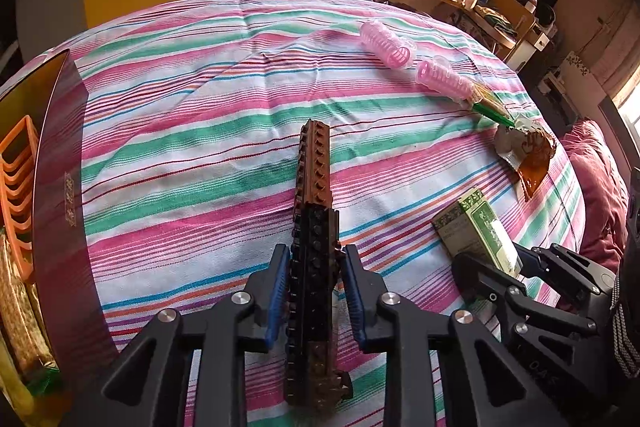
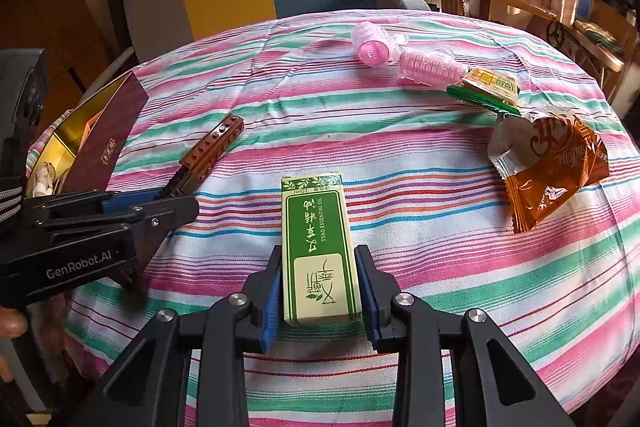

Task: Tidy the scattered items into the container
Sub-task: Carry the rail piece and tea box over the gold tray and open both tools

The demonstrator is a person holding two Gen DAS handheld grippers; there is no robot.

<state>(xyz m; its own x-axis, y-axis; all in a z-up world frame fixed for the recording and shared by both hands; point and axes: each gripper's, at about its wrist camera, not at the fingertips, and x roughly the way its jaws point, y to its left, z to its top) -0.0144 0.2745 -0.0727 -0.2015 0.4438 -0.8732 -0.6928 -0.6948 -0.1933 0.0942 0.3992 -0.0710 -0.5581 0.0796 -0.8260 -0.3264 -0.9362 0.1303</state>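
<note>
Nearest, my left tongs point(image 1: 314, 291) straddle the brick bar point(image 1: 314, 187) at its dark end, pads close, grip not certain | stiff, light, may snap at joints | container point(image 2: 104, 143) far left | right tongs point(image 2: 319, 291) flank the green carton point(image 2: 318, 247): light, crushable, hold its long sides | curlers point(image 2: 400, 53), snack packets point(image 2: 548, 163) right on tabletop point(image 2: 440, 267).

Your left gripper point(image 1: 315, 269) is straddling the dark end of the brown-and-black brick bar point(image 1: 313, 227) lying on the striped cloth point(image 1: 192, 115). Your right gripper point(image 1: 516, 269) is closing around the green box point(image 1: 476, 229).
</note>
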